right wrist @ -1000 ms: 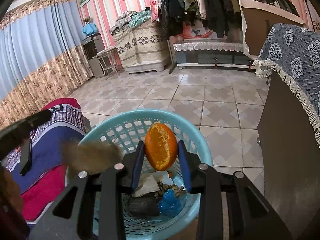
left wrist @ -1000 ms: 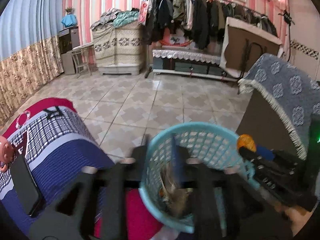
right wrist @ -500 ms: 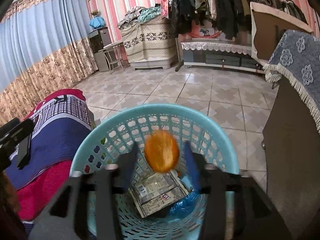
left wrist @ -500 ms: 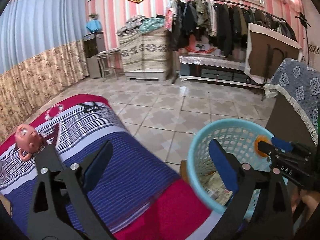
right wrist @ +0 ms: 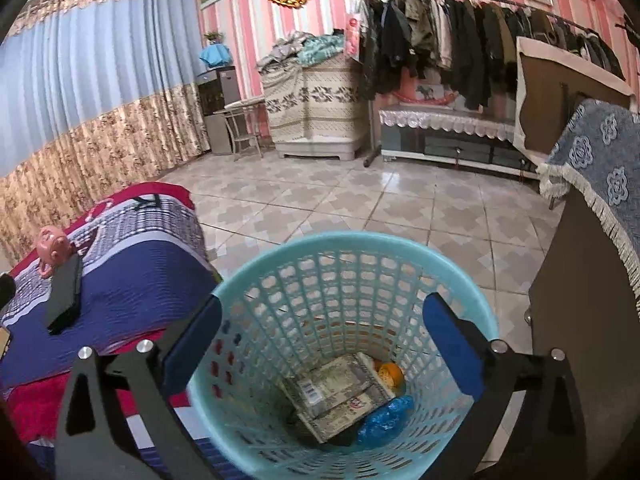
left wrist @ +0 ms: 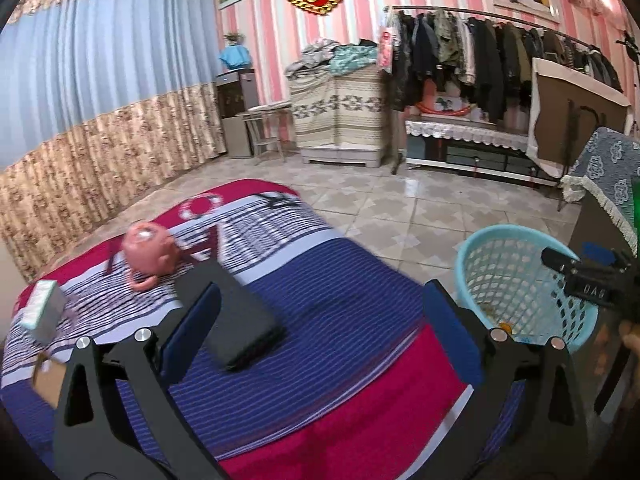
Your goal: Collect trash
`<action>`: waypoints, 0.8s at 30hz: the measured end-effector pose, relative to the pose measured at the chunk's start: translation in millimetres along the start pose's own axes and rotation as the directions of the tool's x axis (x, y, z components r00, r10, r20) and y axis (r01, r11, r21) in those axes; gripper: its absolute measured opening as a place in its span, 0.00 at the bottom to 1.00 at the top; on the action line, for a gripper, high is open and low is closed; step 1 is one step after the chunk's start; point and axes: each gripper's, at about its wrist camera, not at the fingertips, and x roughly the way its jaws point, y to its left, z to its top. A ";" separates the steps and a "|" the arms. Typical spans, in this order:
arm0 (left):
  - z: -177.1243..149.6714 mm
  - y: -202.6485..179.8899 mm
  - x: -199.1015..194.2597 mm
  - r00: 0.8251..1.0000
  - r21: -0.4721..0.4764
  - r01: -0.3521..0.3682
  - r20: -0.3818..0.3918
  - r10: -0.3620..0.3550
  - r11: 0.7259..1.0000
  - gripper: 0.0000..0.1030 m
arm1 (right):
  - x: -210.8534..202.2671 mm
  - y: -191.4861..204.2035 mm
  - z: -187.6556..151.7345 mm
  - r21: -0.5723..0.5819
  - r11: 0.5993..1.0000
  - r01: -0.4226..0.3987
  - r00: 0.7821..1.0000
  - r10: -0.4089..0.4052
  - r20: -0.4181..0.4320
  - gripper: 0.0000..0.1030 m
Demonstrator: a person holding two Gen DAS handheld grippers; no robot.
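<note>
Orange peel [right wrist: 390,374] lies dropped in the laundry-style basket [right wrist: 280,256] below the right gripper [right wrist: 320,340], whose fingers have just been spreading, nothing between them; the left gripper [left wrist: 316,332], likewise spread and empty, is aimed over the bed [left wrist: 320,380], where further trash must be sought.

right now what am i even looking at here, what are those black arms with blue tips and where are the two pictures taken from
No robot here: a person holds a hand tool in each hand, each with two fingers and a camera looking along them. The left gripper hangs open and empty over a striped bed cover, where a black case, a pink toy and a small box lie. The right gripper, its fingers just opened, hangs empty over a blue basket holding a carton, an orange peel and a blue wrapper.
</note>
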 end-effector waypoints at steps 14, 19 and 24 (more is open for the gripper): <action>-52.3 72.7 -90.3 0.989 -0.078 -0.138 0.037 0.141 0.987 0.95 | -58.4 95.3 -24.2 -0.106 0.976 -0.190 0.981 0.192 0.008 0.96; -68.3 96.8 -112.0 0.989 -0.155 -0.136 0.040 0.144 0.978 0.95 | -86.8 115.5 -41.4 -0.128 0.970 -0.207 0.978 0.210 0.008 0.96; -83.8 103.8 -126.6 0.980 -0.179 -0.178 0.059 0.191 0.968 0.95 | -114.8 132.3 -65.4 -0.149 0.966 -0.211 0.976 0.215 0.012 0.96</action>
